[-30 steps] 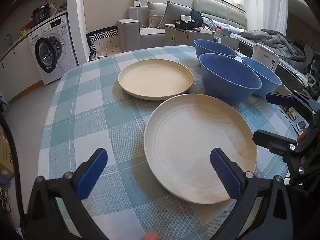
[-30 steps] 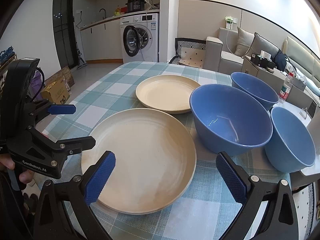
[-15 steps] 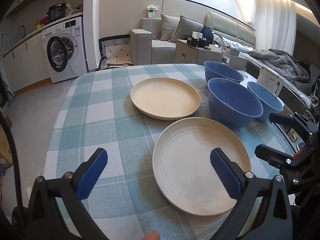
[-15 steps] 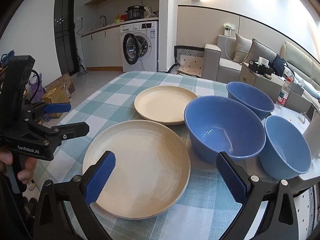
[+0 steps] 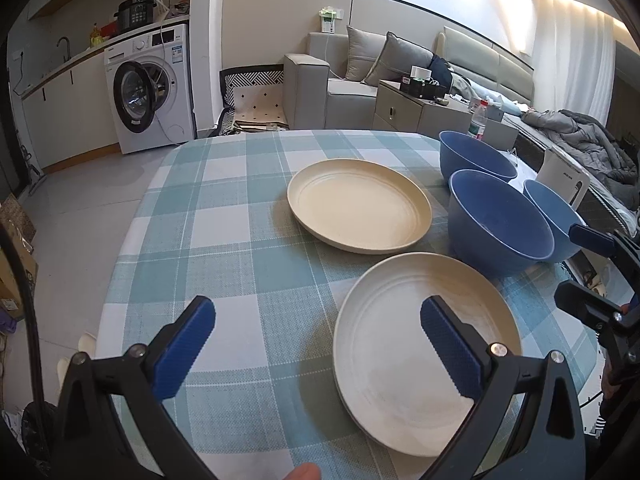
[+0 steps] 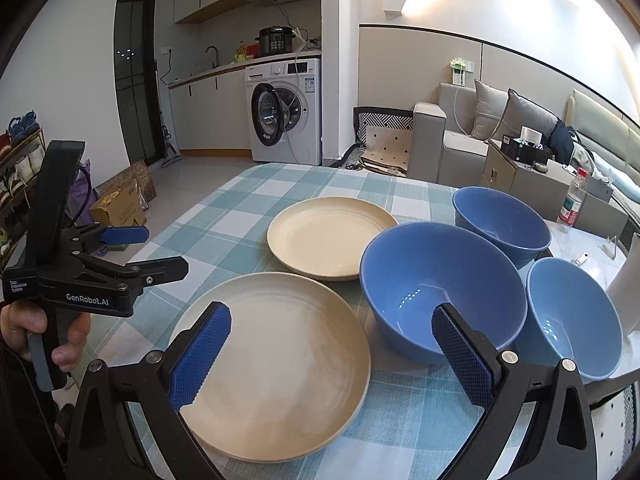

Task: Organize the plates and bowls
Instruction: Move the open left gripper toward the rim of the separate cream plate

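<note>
- Progress: nothing stacked as far as I can see. Two cream plates and three blue bowls all sit singly on the checked tablecloth (image 5: 224,216).
- Near plate (image 6: 280,360): lower centre of the right wrist view, lying flat; lower right in the left wrist view. Its far edge is just beside the far plate, contact not clear.
- Far plate (image 6: 328,236): centre of frame, flat, nothing on it.
- Big bowl (image 6: 440,292): right of centre, upright and empty, just beside both plates.
- Back bowl (image 6: 500,220): upper right, upright, close behind the big bowl.
- Small bowl (image 6: 572,316): far right, near the table edge, beside the big bowl.
- Left gripper (image 5: 316,348): jaws spread wide, holding nothing, hovering over the near edge of the table with its right finger over the near plate.
- Right gripper (image 6: 332,356): jaws spread wide, empty, aimed between the near plate and the big bowl.
- Left: everything, I'd judge. One plate onto the other, bowls nested. The pictures don't show where the finished stacks should go.
- Likely first pick: the near plate, closest to both claws. That's a guess.
</note>
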`<act>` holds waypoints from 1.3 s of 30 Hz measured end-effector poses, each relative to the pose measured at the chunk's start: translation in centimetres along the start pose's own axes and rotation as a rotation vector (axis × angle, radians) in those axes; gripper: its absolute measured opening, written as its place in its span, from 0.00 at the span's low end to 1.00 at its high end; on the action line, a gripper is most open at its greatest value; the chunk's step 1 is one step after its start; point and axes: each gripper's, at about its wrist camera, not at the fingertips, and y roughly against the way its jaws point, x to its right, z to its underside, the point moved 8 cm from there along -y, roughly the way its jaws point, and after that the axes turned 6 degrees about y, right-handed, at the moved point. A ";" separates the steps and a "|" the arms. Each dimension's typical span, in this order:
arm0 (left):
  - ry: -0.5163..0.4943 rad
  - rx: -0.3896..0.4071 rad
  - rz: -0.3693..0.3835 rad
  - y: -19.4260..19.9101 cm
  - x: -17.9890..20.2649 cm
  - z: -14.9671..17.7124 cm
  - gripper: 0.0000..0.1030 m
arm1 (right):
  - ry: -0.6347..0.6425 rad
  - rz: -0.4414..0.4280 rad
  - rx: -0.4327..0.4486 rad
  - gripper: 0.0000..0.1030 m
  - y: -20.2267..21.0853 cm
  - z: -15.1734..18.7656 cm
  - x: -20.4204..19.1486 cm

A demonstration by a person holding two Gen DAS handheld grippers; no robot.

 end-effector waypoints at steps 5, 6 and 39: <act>0.006 0.005 -0.010 -0.4 -0.1 -0.9 1.00 | -0.002 -0.012 0.011 0.99 -0.3 -0.6 0.5; 0.006 0.005 -0.013 -0.6 -0.1 -1.2 1.00 | -0.002 -0.015 0.011 0.99 -0.4 -0.8 0.6; 0.040 -0.036 -0.015 -5.6 -0.4 -4.2 0.99 | -0.010 -0.030 -0.025 0.99 -5.2 -4.0 3.8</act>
